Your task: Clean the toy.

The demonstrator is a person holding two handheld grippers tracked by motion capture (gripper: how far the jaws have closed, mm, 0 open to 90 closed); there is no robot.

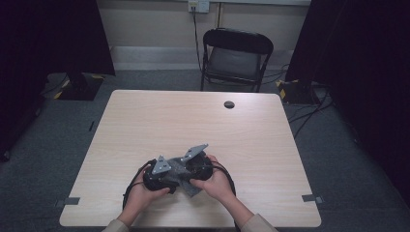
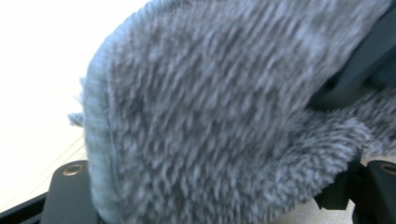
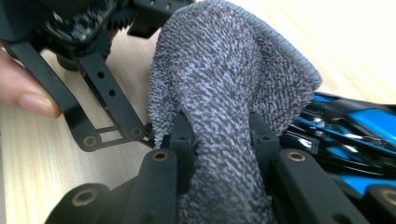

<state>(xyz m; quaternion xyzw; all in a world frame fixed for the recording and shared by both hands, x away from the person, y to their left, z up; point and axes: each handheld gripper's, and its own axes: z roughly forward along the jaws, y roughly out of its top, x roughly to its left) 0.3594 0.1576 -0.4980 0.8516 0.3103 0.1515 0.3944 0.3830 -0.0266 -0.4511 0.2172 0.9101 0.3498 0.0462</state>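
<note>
A grey fluffy cloth (image 1: 180,170) is bunched between my two grippers near the table's front edge. The right gripper (image 3: 222,135) is shut on a fold of the cloth (image 3: 224,84), which rises between its two black jaws. The left gripper (image 2: 219,205) faces it closely, and its jaws stand wide apart with the cloth (image 2: 210,116) draped across the gap. In the high view the left gripper (image 1: 170,178) and right gripper (image 1: 189,166) nearly touch, each held in a hand. A thumb (image 3: 28,100) rests on the left gripper's black linkage.
The pale wooden table (image 1: 193,121) has a round cable hole (image 1: 229,104) at the back. A black folding chair (image 1: 235,58) stands behind it. A blue and black part (image 3: 355,126) lies just right of the cloth; I cannot tell what it is.
</note>
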